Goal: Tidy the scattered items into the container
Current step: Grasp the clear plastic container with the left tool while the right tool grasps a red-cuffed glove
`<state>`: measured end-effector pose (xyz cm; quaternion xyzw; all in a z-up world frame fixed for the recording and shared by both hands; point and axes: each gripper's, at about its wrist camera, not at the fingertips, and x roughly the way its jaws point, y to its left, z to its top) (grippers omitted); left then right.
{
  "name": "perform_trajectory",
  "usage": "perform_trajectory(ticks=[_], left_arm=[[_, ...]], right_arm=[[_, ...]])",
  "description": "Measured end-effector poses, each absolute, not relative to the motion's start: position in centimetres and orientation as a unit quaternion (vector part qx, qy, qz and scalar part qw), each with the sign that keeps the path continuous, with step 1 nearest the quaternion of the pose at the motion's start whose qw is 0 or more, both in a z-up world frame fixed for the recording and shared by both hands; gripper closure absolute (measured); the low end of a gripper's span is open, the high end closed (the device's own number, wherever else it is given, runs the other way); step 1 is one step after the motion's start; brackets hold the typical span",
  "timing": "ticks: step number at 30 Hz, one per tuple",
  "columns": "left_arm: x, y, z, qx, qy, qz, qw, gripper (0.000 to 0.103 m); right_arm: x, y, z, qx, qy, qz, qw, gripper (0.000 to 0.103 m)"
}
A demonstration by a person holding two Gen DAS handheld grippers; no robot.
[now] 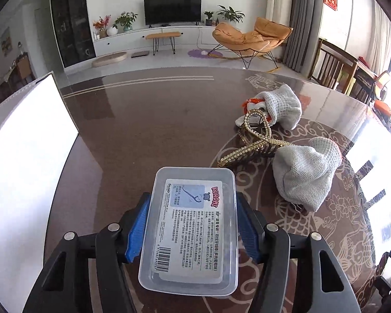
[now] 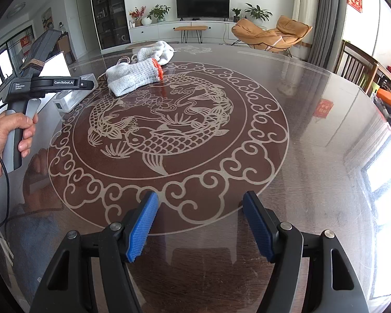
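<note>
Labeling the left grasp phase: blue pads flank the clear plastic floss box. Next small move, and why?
Probably lift the clear plastic floss box a little: the left gripper has its pads against both long sides, and it still seems to sit on the glass-topped table.

Ahead of the left gripper (image 1: 193,224), beyond the clear plastic box (image 1: 193,230) filling its jaws, bare table (image 1: 143,120) runs open to the far edge. Left of it a white container wall (image 1: 31,140) blocks that side. Ahead and right, the beaded hair clip (image 1: 255,140) and two knitted gloves (image 1: 305,174) crowd the path. The right gripper (image 2: 200,224) has empty jaws and clear tabletop ahead and right; far left ahead, the gloves and the other handle sit well apart.
</note>
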<state>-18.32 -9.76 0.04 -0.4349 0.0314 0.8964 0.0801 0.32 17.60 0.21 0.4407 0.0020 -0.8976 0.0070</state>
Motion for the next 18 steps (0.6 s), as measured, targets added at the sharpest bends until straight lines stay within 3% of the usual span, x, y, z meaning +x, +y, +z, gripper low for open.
perform_trajectory(ticks=[3,5,12,14,18], left_arm=[[-15.7,-11.1,-0.2,-0.442,0.023,0.893,0.078,0.042],[-13.9,-11.4,-0.4,-0.445,0.034,0.891,0.08,0.042],[-10.6,-11.9,-0.8,-0.441,0.032,0.893,0.086,0.043],[-10.7,-11.3,-0.5,-0.44,0.028,0.893,0.086,0.043],[-10.9,-11.6,-0.3,-0.442,0.021,0.892,0.093,0.043]], right_arm=[[0.1,17.4,0.2,0.439,0.003,-0.898,0.011,0.034],[-1.6,17.1,0.5,0.434,-0.019,-0.898,0.073,0.034],[-16.3,14.1,5.7,0.362,-0.057,-0.914,0.171,0.034],[-21.1,13.6,5.4,0.381,-0.078,-0.907,0.161,0.034],[-25.6,11.9,2.1,0.458,-0.129,-0.848,0.236,0.034]])
